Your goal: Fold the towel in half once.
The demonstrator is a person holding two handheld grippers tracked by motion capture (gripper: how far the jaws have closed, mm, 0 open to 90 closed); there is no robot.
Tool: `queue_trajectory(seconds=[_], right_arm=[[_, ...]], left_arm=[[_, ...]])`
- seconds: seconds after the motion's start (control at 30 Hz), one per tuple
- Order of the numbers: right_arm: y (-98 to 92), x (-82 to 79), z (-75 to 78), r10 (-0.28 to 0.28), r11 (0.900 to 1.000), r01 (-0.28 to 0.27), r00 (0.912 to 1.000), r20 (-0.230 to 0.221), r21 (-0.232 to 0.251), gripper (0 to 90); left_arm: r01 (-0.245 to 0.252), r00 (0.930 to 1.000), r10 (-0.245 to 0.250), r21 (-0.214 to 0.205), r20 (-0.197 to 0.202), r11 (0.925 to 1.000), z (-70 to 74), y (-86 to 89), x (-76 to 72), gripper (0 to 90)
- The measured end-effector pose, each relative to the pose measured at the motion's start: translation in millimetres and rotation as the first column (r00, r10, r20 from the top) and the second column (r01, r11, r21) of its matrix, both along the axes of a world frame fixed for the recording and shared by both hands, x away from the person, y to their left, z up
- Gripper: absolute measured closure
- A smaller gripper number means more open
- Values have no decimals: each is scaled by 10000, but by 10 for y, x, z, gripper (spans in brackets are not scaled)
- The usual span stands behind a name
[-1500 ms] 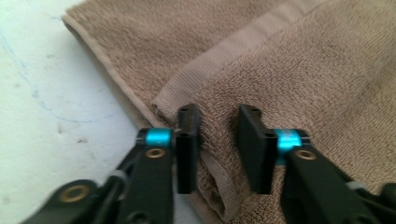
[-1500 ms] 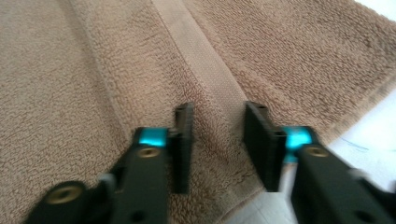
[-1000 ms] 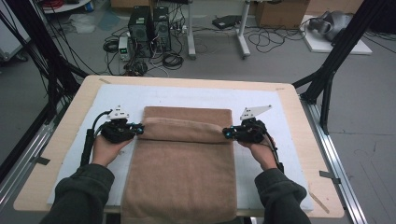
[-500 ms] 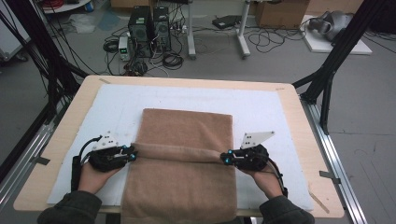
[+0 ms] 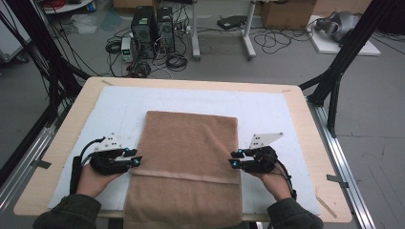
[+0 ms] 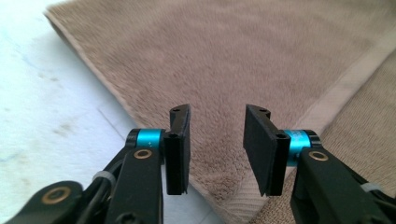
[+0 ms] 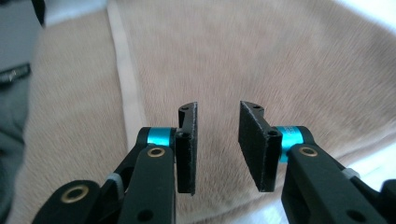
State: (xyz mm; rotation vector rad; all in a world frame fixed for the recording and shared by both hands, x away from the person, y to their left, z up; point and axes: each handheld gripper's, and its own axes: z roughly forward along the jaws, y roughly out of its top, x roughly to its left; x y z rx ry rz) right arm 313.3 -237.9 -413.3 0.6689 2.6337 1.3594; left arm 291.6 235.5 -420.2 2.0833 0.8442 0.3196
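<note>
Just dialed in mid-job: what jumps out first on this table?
The brown towel dominates, lying mid-table on the white mat, folded toward the person, its pale hem band crossing the near part and its lower end hanging over the table's near edge. The left gripper and right gripper flank it at that hem; their jaws have just been opening and pinch nothing. Beyond the table, computer towers and tangled cables clutter the floor.

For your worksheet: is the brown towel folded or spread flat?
Folded: the towel has its upper layer's hem lying across the lower layer.

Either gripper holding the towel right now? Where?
Neither. Left gripper and right gripper have just been opening; nothing sits between the pads above the brown towel.
</note>
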Motion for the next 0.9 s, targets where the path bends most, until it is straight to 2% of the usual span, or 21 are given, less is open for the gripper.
queue_trajectory(seconds=[0.07,0.13,0.23,0.3,0.37,0.5,0.6,0.63,0.73,0.9], right_arm=[[23,-20,-87,148,9999,-149,9997,-174,-83,655],[42,-42,-155,276,9992,-283,9993,-252,-286,645],[62,-61,-231,389,9979,-412,9982,-457,-503,638],[82,-56,-289,368,9961,-407,9980,-507,-778,646],[91,-64,-333,138,9981,-171,9983,-558,-584,699],[92,-67,-335,88,9980,-116,9989,-452,-625,817],[122,-62,-300,205,9962,-237,9990,-385,-838,846],[120,-63,-286,208,9962,-243,9989,-423,-842,848],[89,-75,-240,112,9995,-127,9986,-518,-289,849],[42,-90,-129,160,9998,-157,9995,-268,121,850]], left_arm=[[27,9994,-19,227,-334,9997,-100,-14,1,630],[97,9984,-84,250,-551,9996,-187,-17,-5,630],[-15,9991,21,155,-434,9999,-223,-12,-29,641],[-10,9997,18,318,-259,9995,-229,-27,-47,688],[-9,9999,13,326,-120,9995,-237,-52,-62,781],[-4,10000,6,367,-43,9993,-234,-54,-66,852],[-59,9999,54,419,106,9991,-216,-58,-88,861],[-122,9999,118,305,125,9995,-206,-53,-97,862],[-178,9998,178,-5,133,9998,-155,-16,-115,863],[-107,9990,116,-223,420,9997,-40,-20,-165,862]])
